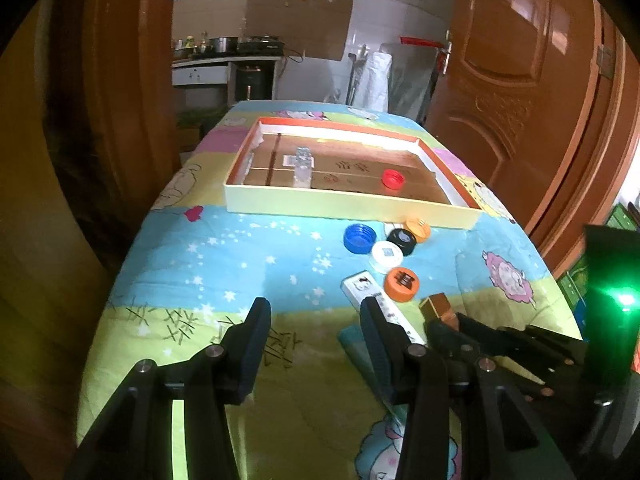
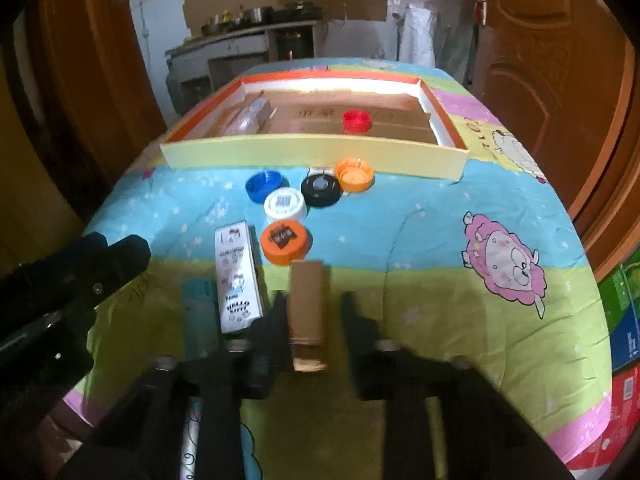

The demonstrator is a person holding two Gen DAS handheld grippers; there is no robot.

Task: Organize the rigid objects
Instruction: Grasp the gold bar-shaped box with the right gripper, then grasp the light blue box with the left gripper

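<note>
A shallow cardboard tray [image 1: 344, 206] [image 2: 312, 156] lies at the table's far end, holding a red cap [image 1: 393, 179] [image 2: 356, 119] and a clear block [image 1: 303, 165] [image 2: 250, 118]. In front of it lie blue [image 2: 264, 185], white [image 2: 285, 205], black [image 2: 321, 189] and two orange caps [image 2: 354, 174] [image 2: 284, 240]. A white Hello Kitty box [image 2: 237, 276] [image 1: 380, 300] and a teal box [image 2: 200, 316] lie nearer. My right gripper [image 2: 314, 312] is open around a brown box [image 2: 306, 312] [image 1: 440, 308], its fingers apart from it. My left gripper [image 1: 316, 320] is open and empty.
The table wears a cartoon-print cloth [image 1: 248, 264] [image 2: 460, 280]. Brown wooden doors [image 1: 520, 80] stand at the right and left. Coloured cartons [image 2: 624, 328] are stacked beside the table's right edge. A kitchen counter [image 1: 224, 56] is behind.
</note>
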